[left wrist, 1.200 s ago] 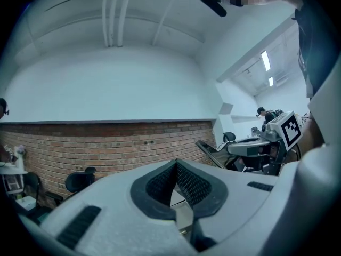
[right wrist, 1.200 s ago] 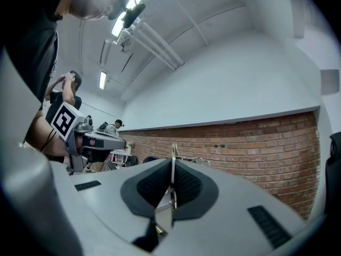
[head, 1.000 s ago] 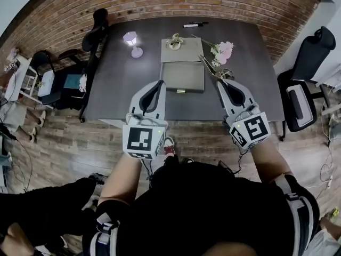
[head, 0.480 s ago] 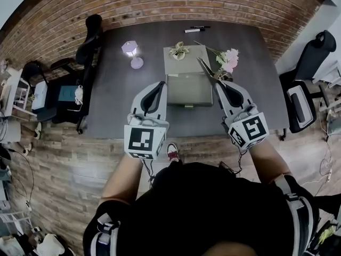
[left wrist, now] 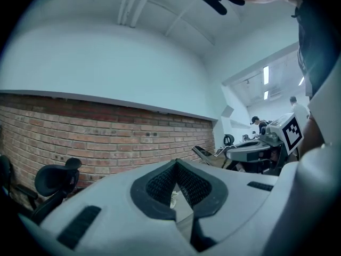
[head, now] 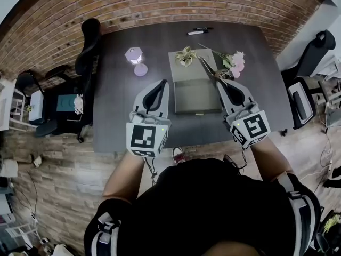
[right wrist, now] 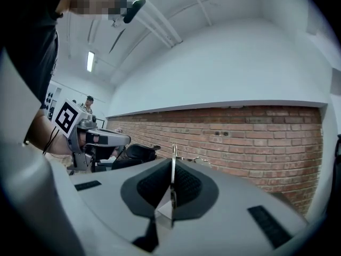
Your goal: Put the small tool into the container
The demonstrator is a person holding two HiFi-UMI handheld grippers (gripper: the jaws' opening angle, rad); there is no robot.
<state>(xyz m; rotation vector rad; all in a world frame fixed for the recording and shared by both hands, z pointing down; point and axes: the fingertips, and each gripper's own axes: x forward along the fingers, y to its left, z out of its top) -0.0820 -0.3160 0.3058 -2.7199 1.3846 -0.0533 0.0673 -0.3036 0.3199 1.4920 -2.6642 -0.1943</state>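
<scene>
A grey box (head: 198, 96) lies open in the middle of the dark table (head: 114, 116), its lid (head: 187, 71) folded back behind it. My right gripper (head: 221, 82) is shut on a pair of scissors (head: 208, 68), whose blades point up-left over the lid's right edge. In the right gripper view the thin metal blade (right wrist: 173, 152) stands upright between the closed jaws of that gripper (right wrist: 172, 167). My left gripper (head: 160, 83) hovers just left of the box. It is shut with nothing in it, and its tips (left wrist: 175, 161) meet.
A small plant (head: 185, 56) sits on the lid, with pink flowers (head: 235, 61) to its right. A lilac lamp (head: 136, 56) stands at the back left and pens (head: 198, 31) at the far edge. Black chairs (head: 88, 49) (head: 314, 49) flank the table.
The view has shifted forward, so the table and box sit lower and nearer in view. Both grippers keep their pose; the right one still holds the scissors.
</scene>
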